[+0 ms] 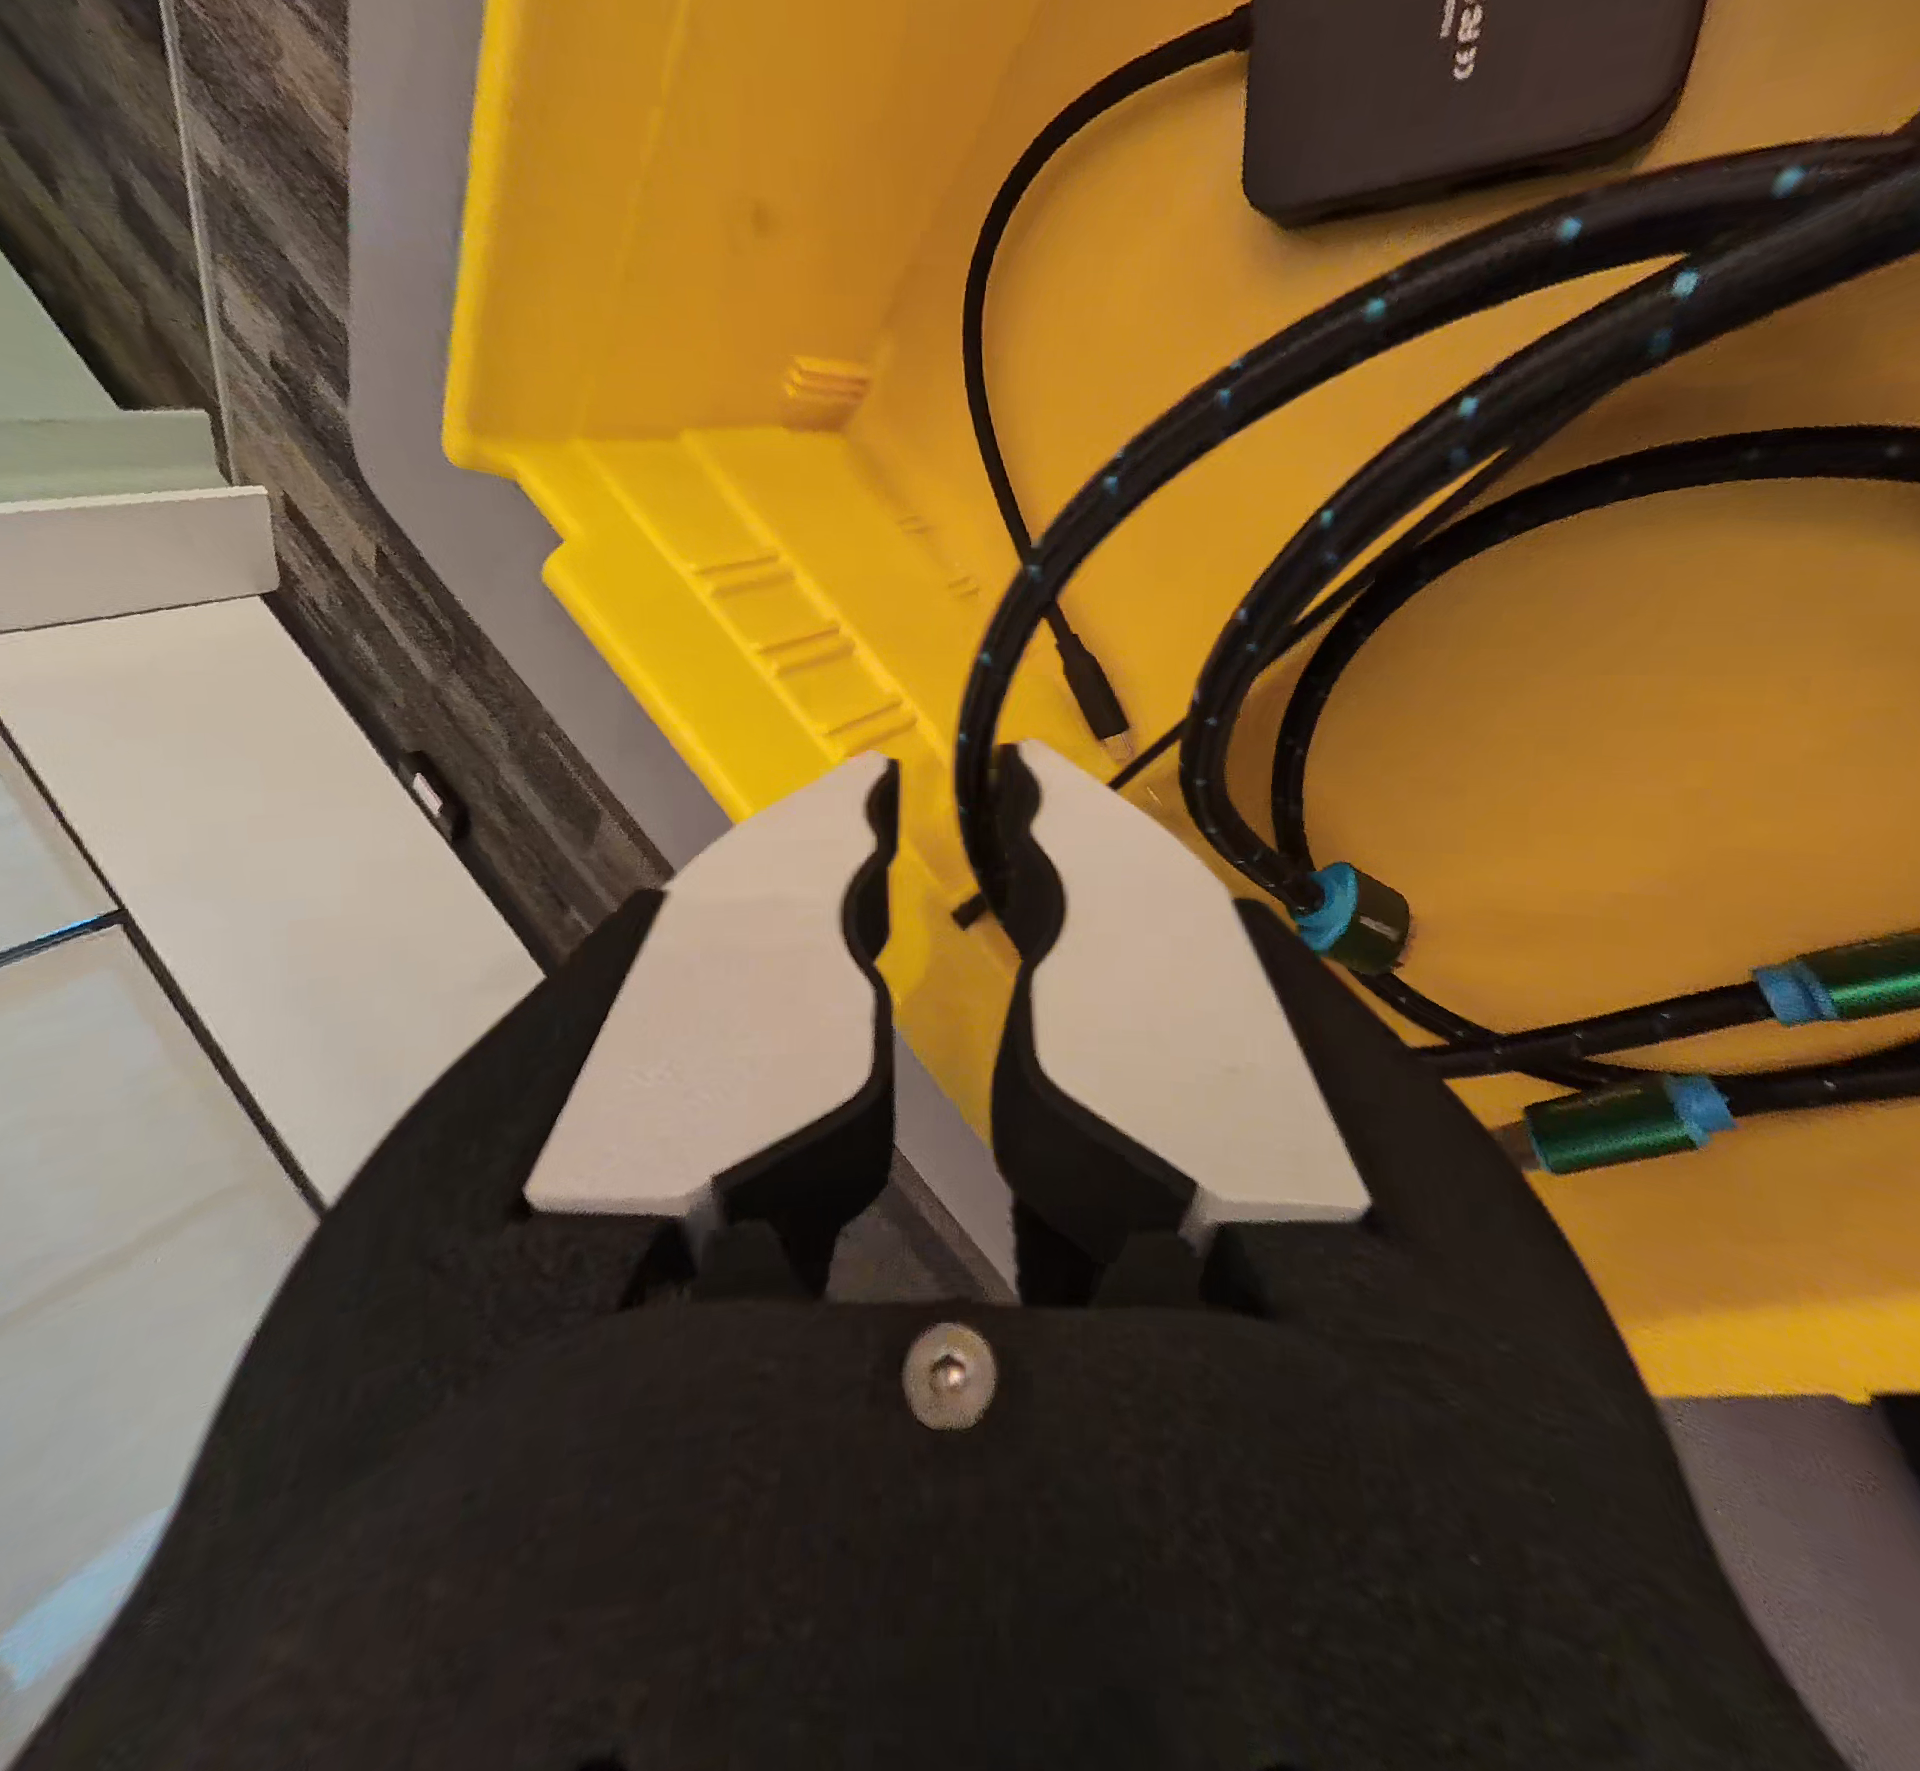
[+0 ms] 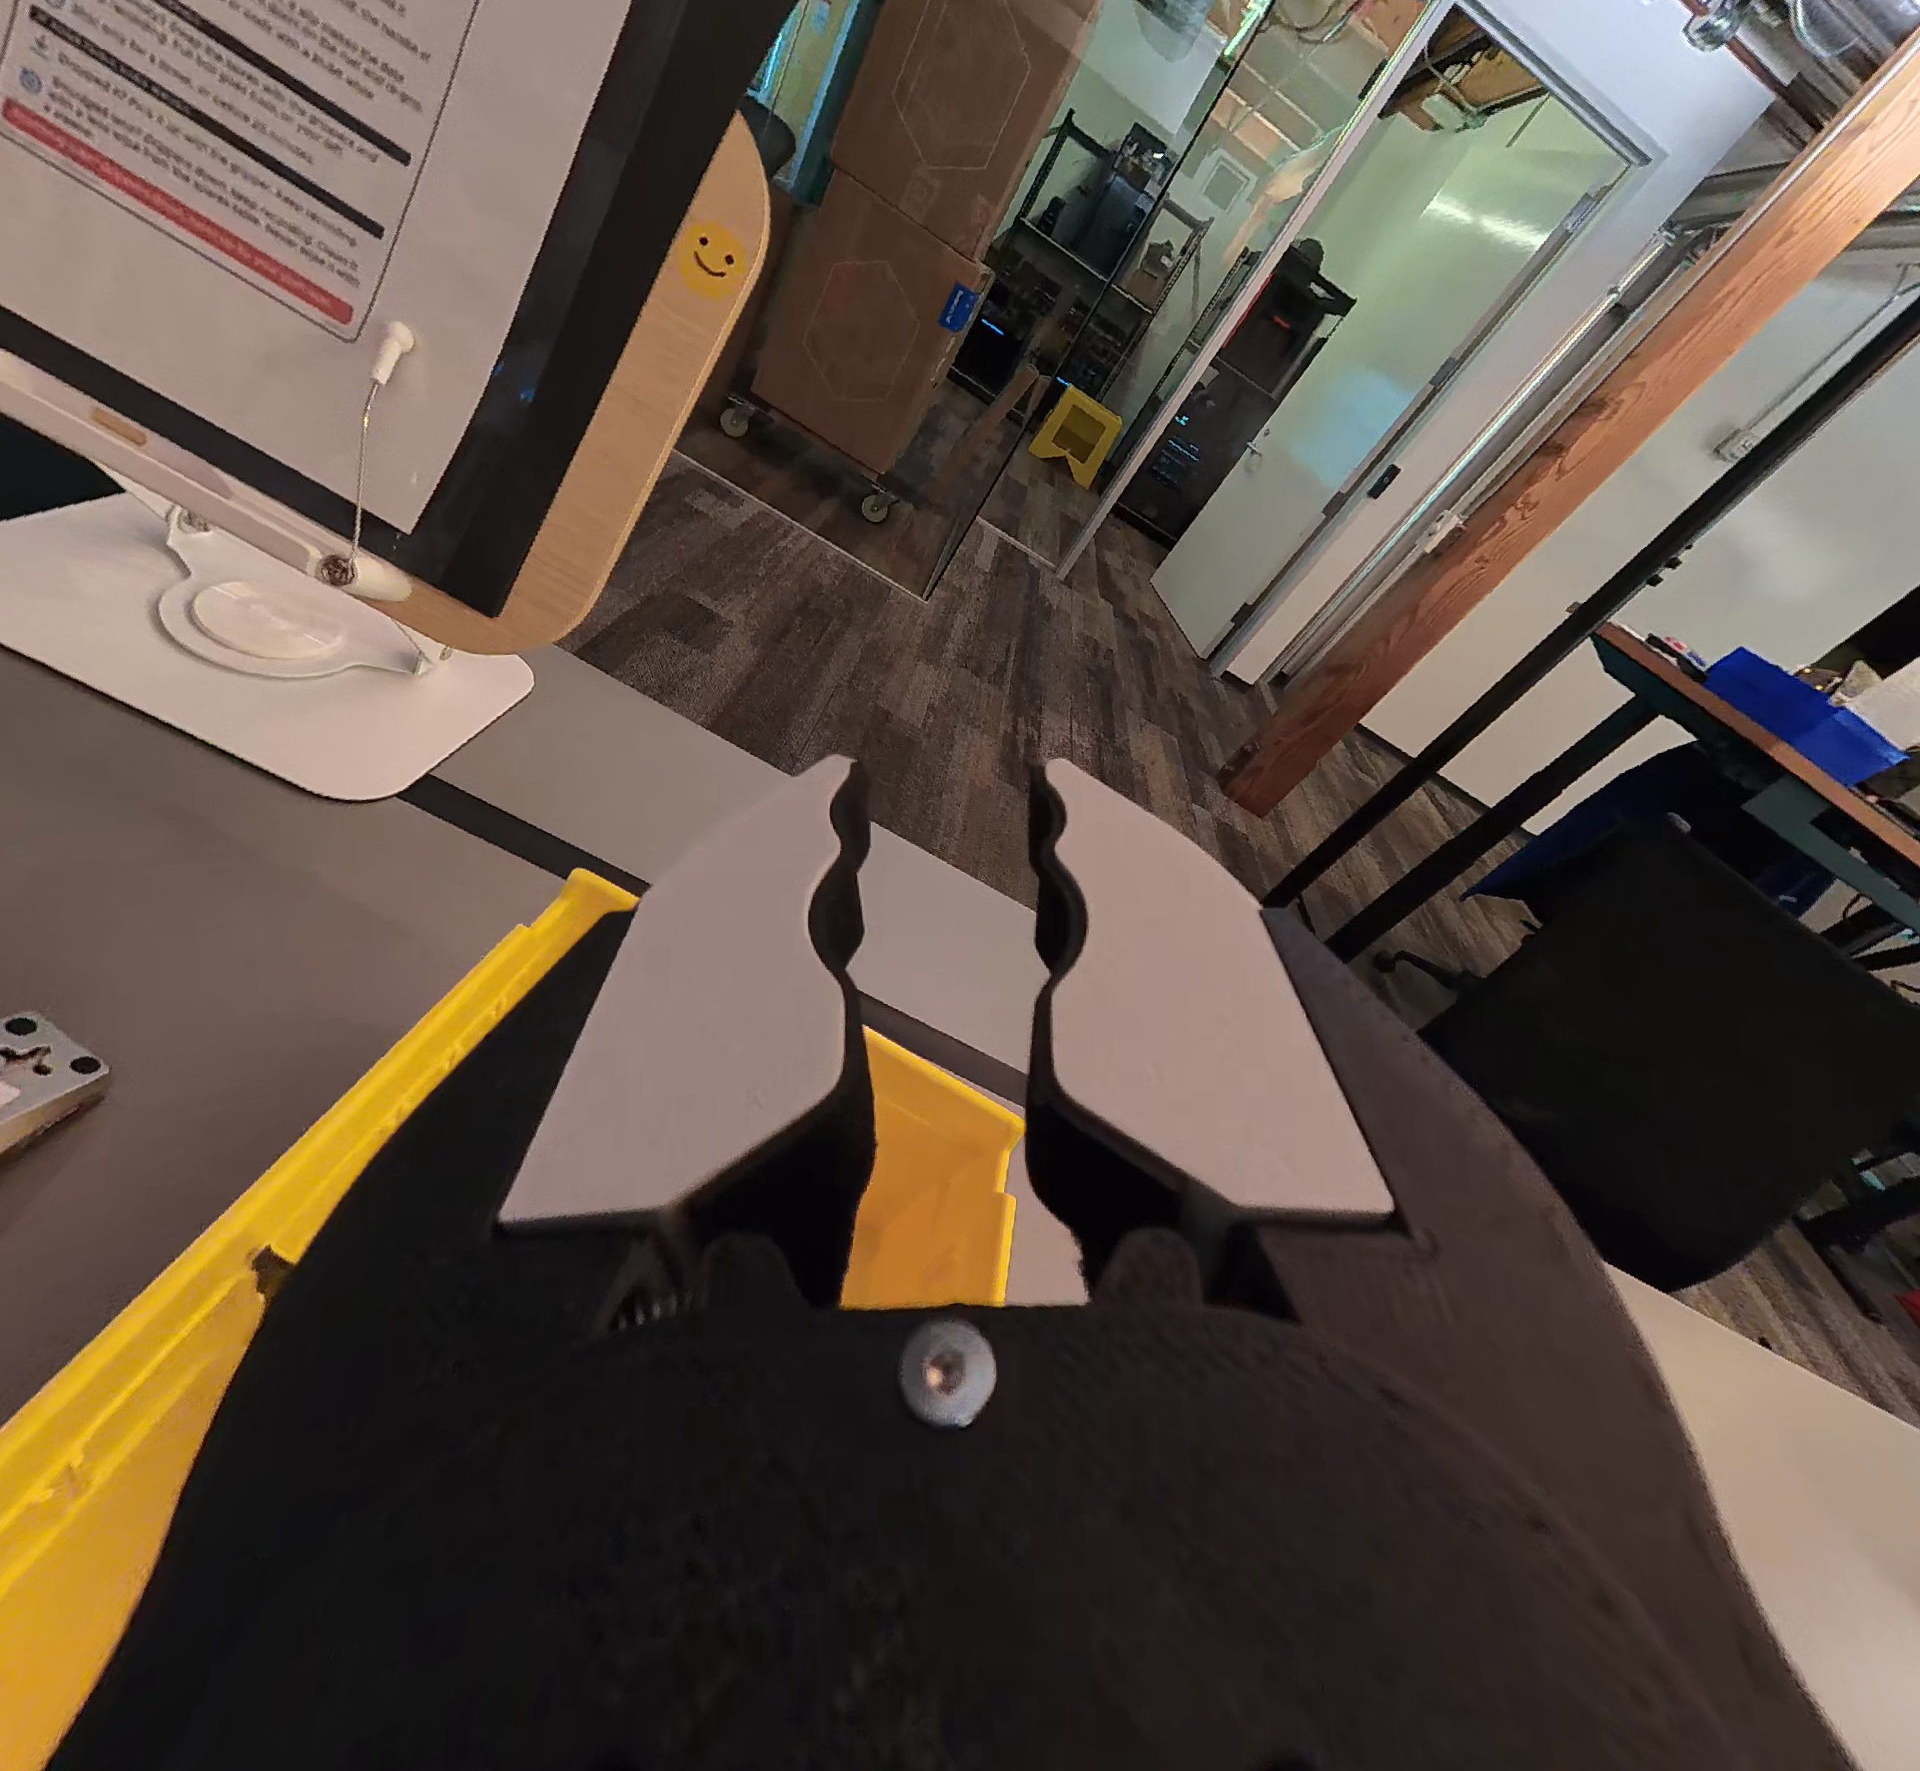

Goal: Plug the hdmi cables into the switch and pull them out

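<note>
While the yellow bin (image 1: 665, 194) fills the left wrist view, I hold the left gripper (image 1: 951, 771) over the bin's near corner, its jaws a narrow gap apart and gripping nothing, a braided cable loop (image 1: 982, 682) passing just beside the right finger's tip. The black switch (image 1: 1455, 28) lies flat at the bin's far end, a thin black lead (image 1: 997, 287) trailing from it across the bin floor. Three green-shelled HDMI plugs (image 1: 1621, 1124) rest on the bin floor near its front wall, none seated in the switch. My judgement: no plug has been picked yet, so I should close on one plug's metal shell rather than its cable, square it to a port, and steady the switch with the other tool, since it looks light enough to slide. The right gripper (image 2: 945, 791) hangs past the bin's rim (image 2: 436, 1015), jaws parted a little wider and empty. Only the left view shows bin floor, cables and switch; only the right shows the grey tabletop (image 2: 260, 890) beside the bin, a white stand (image 2: 291, 672) beyond it, and the room behind.
</note>
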Demonstrator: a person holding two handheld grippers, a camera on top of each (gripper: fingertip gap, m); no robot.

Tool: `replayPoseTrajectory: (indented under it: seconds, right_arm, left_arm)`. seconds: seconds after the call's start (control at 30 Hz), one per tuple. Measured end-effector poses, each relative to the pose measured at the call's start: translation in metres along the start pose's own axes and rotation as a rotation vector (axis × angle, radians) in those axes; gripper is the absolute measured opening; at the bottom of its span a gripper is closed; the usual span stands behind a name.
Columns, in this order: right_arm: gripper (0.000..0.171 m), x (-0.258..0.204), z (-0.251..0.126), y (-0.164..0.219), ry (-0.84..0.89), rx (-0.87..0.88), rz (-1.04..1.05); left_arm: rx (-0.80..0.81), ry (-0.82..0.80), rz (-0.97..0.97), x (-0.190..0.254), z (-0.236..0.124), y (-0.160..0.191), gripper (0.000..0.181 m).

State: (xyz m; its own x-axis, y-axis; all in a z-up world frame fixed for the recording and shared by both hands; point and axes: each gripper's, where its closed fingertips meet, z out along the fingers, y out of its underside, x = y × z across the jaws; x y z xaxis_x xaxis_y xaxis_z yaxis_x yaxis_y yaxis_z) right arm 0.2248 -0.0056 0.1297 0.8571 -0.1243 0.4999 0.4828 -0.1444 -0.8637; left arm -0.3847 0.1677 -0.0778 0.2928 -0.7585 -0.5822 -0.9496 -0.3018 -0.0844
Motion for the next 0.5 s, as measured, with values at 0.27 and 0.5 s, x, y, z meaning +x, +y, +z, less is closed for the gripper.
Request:
replayPoseTrajectory:
  seconds: [0.27,0.5]
  right_arm:
    - [0.030,-0.002,0.003,0.004,-0.022,-0.012,-0.010]
    - [0.030,-0.007,-0.001,-0.003,-0.039,0.010,-0.018]
  left_arm:
    - [-0.062,-0.199,0.120,-0.023,-0.062,0.003,0.006]
    - [0.012,-0.408,0.135,-0.054,-0.198,-0.030,0.006]
